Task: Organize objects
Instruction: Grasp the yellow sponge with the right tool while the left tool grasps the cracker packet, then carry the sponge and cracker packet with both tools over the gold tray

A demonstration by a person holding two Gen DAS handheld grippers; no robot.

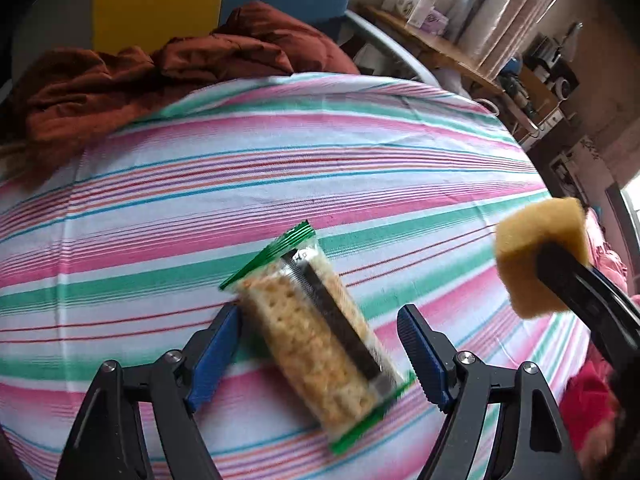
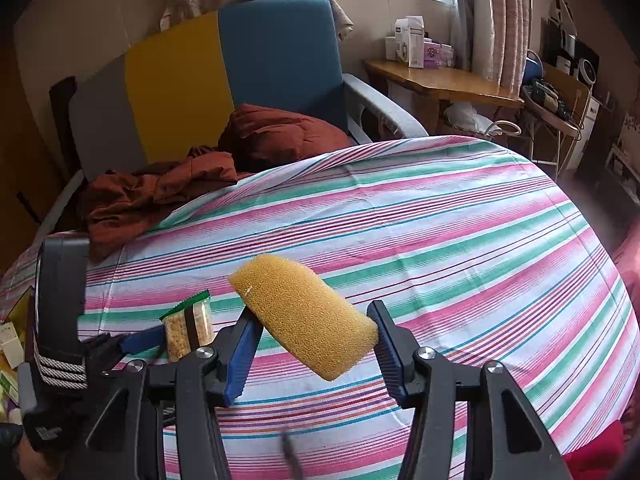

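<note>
A clear cracker packet (image 1: 320, 332) with green ends sits slantwise between the blue pads of my left gripper (image 1: 320, 316). The pads press on its upper left side and lower right end, holding it above the striped bed sheet (image 1: 280, 168). In the right wrist view the same cracker packet (image 2: 188, 330) stands up beside a blue finger (image 2: 144, 338) of the left gripper. My right gripper (image 2: 314, 314) is shut on a yellow sponge (image 2: 304, 312), lifted over the sheet (image 2: 440, 220). The left wrist view shows that sponge (image 1: 536, 256) at the right.
A rust-brown quilt (image 2: 200, 168) is bunched at the head of the bed, below a grey, yellow and blue headboard (image 2: 180, 80). A wooden desk (image 2: 440, 80) with boxes stands at the back right. Red cloth (image 2: 596, 456) lies at the right edge, small boxes (image 2: 10, 344) at the left.
</note>
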